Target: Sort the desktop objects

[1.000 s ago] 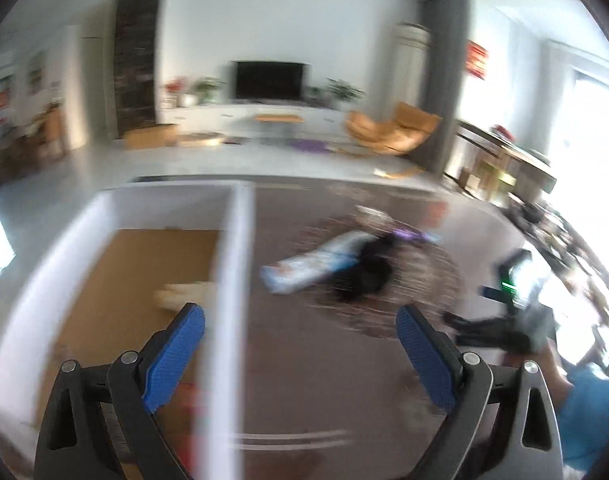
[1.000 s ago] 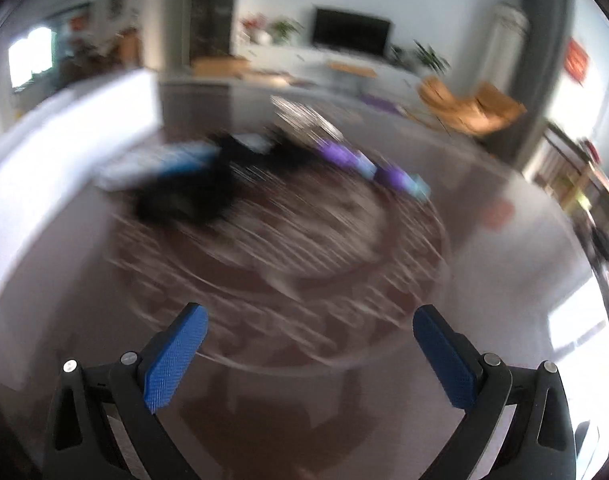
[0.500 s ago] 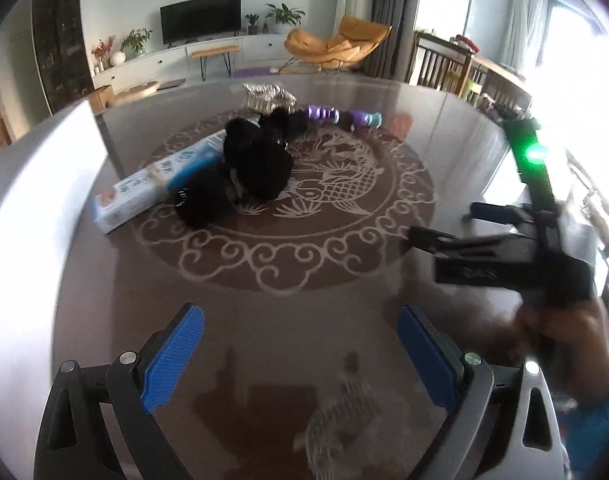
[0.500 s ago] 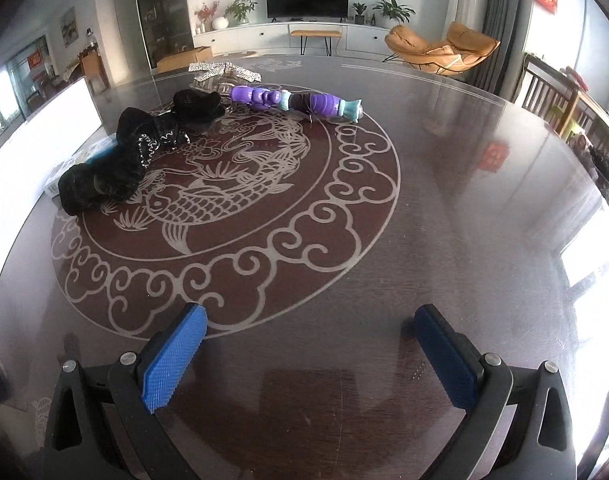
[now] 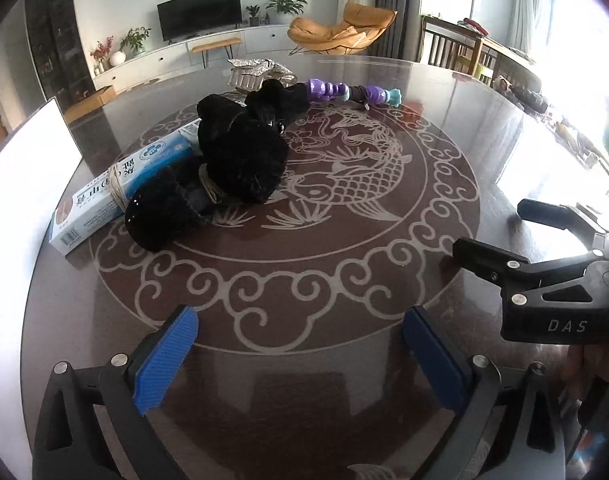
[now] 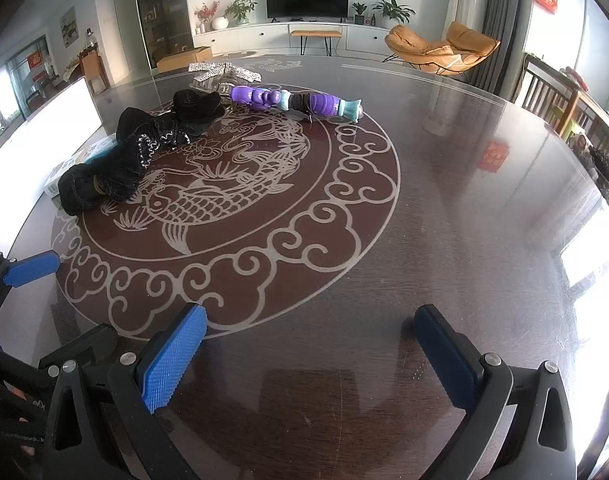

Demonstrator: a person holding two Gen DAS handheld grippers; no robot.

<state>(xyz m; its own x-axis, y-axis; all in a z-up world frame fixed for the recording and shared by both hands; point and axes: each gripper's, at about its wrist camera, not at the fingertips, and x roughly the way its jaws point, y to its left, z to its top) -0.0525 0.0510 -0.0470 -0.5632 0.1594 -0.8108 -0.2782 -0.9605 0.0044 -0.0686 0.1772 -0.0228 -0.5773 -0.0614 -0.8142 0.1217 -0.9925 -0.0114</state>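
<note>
Left tool (image 5: pixel 300 356) swung off bin | purple toy (image 5: pixel 344 92) lies crosswise, fin right

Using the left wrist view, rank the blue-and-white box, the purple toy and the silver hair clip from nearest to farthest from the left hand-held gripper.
From the left hand-held gripper:
1. Blue-and-white box, left, beside the black fabric.
2. Purple toy, far side, right of centre.
3. Silver hair clip, farthest, behind the black fabric.

Left gripper (image 5: pixel 300 354) and right gripper (image 6: pixel 310 354): black plastic frames, silver screws, ribbed blue finger pads (image 6: pixel 172 360); white "DAS" lettering on the right one.
</note>
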